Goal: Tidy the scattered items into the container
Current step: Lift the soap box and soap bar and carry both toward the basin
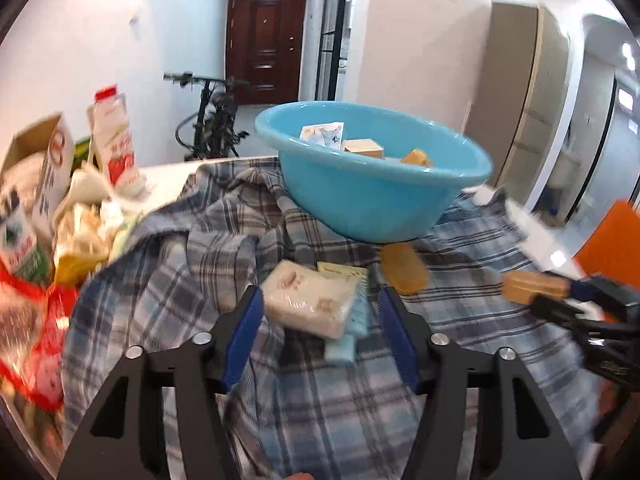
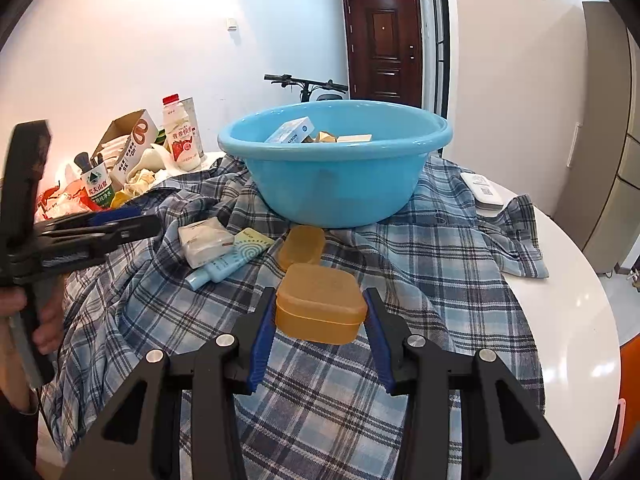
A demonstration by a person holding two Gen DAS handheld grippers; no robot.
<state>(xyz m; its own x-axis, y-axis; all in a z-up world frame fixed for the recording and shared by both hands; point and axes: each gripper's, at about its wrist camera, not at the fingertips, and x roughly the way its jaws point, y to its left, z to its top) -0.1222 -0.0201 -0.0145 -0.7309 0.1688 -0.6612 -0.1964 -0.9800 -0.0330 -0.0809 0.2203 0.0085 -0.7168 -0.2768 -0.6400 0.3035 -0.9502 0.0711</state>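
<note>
The right gripper clamps an amber box above the plaid cloth, with the blue basin well ahead. The left gripper is spread, its jaws either side of a wrapped white bar. The box's smooth walls might slip during the lift, or it could clip the basin's rim.

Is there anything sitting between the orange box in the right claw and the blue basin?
Yes. A second orange soap box lies on the plaid cloth directly between the held orange box and the blue basin. Lifting over it should clear the path.
</note>
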